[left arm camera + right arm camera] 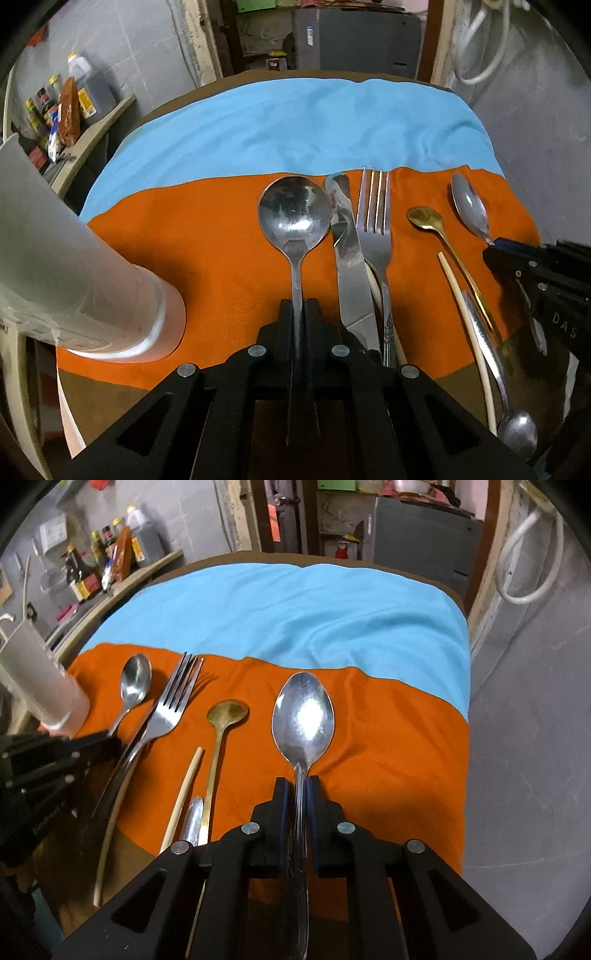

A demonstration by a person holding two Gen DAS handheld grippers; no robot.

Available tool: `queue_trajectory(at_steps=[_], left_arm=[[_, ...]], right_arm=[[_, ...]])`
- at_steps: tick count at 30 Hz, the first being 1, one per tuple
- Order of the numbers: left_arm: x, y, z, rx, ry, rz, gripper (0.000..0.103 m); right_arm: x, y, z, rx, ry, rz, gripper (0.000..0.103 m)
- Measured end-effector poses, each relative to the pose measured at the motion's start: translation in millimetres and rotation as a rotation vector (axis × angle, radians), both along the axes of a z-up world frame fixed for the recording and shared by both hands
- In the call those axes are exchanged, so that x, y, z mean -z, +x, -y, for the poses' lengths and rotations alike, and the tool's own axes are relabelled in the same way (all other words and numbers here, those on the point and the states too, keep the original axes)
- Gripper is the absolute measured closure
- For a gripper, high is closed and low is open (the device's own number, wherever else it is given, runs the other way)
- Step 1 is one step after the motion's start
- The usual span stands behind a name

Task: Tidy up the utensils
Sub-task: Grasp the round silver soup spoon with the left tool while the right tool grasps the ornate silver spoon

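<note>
My left gripper (pixel 299 306) fingers clench a round spoon (pixel 294 212) by its handle; my right gripper (pixel 301 784) fingers clench an oval spoon (pixel 303 720), both over the orange cloth (pixel 388 738).

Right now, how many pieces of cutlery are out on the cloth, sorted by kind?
Spoons: 4 (round soup spoon, oval spoon, gold spoon, small spoon lying bowl-toward-camera)
Forks: 1 (fork)
Knives: 1 (table knife)
Chopsticks: 2 (one, one mostly under the fork)
Total: 8
</note>
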State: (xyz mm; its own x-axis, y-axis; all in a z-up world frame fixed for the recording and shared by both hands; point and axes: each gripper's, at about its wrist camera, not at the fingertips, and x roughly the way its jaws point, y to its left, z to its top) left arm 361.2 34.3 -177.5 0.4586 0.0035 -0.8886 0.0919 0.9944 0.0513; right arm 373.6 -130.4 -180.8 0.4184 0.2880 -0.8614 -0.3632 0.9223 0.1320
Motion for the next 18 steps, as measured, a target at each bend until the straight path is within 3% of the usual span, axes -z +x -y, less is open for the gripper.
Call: queue_trajectory(at_steps=[2, 6, 10, 13, 14, 16, 18], left_arm=[[-1.4, -2.7, -4.1, -0.013, -0.033, 0.020, 0.100], [-3.9, -14.4, -25.1, -0.064, -0.206, 0.081, 0.100], [-16.9, -36.5, -32.9, -0.082, -0.288, 0.186, 0.101], [-26.5, -50.3, -33.0, -0.077, -0.299, 0.249, 0.101], [-28.1, -52.5, -29.8, -0.067, -0.266, 0.253, 0.101], [-24.6, -49.8, -23.2, -0.050, -0.218, 0.218, 0.101], [-18.4, -46.1, -23.6, -0.062, -0.242, 0.173, 0.101]], right_arm=[[0.4, -1.8, 2.5, 0.029, 0.025, 0.012, 0.097], [2.5, -10.3, 14.8, 0.067, 0.142, 0.031, 0.099], [-1.4, -27.2, 23.9, 0.086, 0.237, 0.075, 0.099], [-9.6, -39.6, 26.4, 0.072, 0.321, 0.133, 0.099], [-11.6, -43.0, 24.7, 0.068, 0.318, 0.148, 0.099], [-10.3, -44.9, 21.4, 0.057, 0.306, 0.136, 0.099], [-6.8, -43.9, 19.0, 0.065, 0.302, 0.114, 0.099]])
